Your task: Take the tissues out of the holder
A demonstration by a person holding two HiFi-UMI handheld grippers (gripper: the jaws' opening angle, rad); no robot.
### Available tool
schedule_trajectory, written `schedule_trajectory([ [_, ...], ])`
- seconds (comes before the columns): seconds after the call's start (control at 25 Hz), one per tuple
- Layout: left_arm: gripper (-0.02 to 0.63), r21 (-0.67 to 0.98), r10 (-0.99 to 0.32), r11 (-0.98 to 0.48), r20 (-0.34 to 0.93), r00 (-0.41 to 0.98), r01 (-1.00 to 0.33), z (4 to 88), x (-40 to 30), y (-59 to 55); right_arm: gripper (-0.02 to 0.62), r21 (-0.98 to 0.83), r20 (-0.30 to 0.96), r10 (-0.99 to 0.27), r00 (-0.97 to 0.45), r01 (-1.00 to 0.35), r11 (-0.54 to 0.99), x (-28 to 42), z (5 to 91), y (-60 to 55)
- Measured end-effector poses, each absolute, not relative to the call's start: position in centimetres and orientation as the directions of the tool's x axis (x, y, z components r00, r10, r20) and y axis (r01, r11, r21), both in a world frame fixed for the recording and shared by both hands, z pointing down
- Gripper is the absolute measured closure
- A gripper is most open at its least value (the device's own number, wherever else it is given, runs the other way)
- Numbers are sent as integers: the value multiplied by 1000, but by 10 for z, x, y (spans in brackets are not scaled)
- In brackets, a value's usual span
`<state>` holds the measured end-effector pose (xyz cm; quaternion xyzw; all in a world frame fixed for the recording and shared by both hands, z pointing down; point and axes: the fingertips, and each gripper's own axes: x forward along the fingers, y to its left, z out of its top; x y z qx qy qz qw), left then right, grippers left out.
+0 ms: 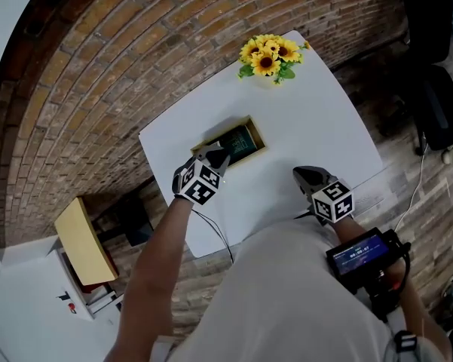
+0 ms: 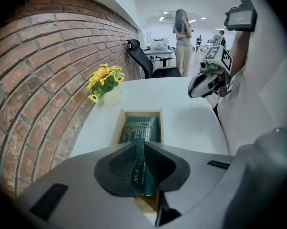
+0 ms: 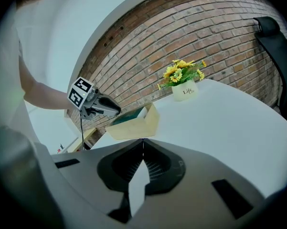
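The white worktop runs along a red brick wall; near the middle of the head view lies an open, shallow, light wooden holder, and a dark green plastic pack of tissues lies inside it, filling most of the tray; the pack has not come out of the holder.

The left tool reaches over the near end of the holder, at the lower centre of the left gripper view; its jaws stand almost together and pinch a thin upright fold of the green wrapper between the pads, so the tool grips the pack by its near edge.

The right tool hangs above bare worktop at the lower right of the head view, well apart from the holder; its jaws meet at the tips with nothing between them.

At the upper centre of the head view, on the far corner of the worktop, stands a bunch of yellow sunflowers in a small white pot; a black office chair shows beyond the worktop at the top of the left gripper view.
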<state>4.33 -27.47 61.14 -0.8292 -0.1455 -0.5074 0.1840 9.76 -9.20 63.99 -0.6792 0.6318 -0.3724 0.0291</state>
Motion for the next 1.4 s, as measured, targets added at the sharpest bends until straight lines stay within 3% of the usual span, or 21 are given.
schedule_trajectory([
  [0.44,371,-69,99,-840,956,277,539,626,48,-279,589,-527,474,-879,-45,-815,-242,103,646,-84],
  [0.76,289,6,93,-815,989,119,580,643,40,-286,589,-534,475,-880,-12,-799,-277,105,647,-74],
  [0.96,273,66,131,-845,988,86,531,652,39,-294,589,-536,480,-877,15,-786,-307,106,649,-65],
  [1.24,276,51,113,-813,991,70,579,655,40,-291,589,-527,500,-865,52,-774,-351,98,649,-46],
  [1.4,318,57,112,-822,992,63,567,653,39,-296,589,-524,494,-867,67,-773,-358,101,647,-51],
])
